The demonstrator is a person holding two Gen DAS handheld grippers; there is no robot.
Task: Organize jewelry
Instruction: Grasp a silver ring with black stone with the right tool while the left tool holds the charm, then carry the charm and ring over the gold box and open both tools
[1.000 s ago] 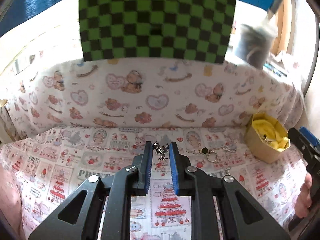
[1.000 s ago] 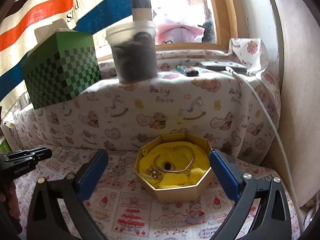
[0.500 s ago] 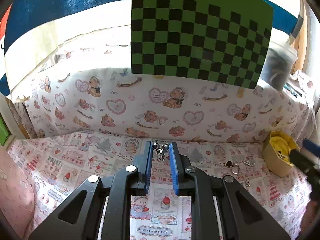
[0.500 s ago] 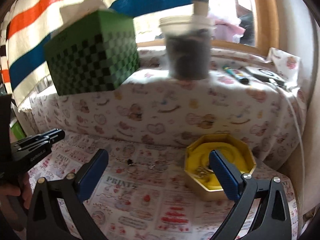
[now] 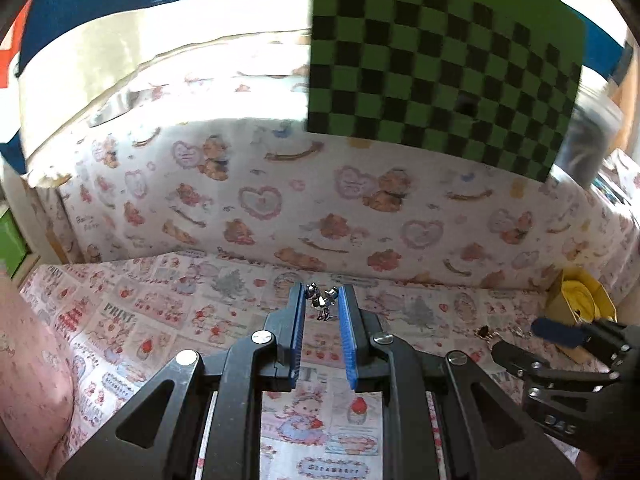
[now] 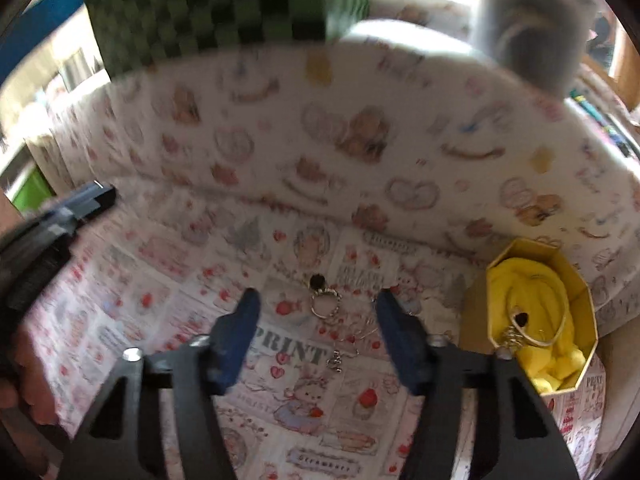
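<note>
Printed cloth is covering the counter [image 6: 168, 280], with a gold box [image 6: 540, 320] at its right. Left gripper [image 5: 323, 300] jaws are pinching a silver charm [image 5: 320, 304]. Right gripper [image 6: 316, 312] jaws are closing over a ring [image 6: 325, 304] lying left of the box, not touching it.

The right wrist view is smeared by motion: the green checkered box [image 6: 208, 4] at the top and the grey tub [image 6: 532, 20] at upper right lose their edges. The tiny silver charm [image 5: 320, 300] at centre of the left view is too small to identify.
</note>
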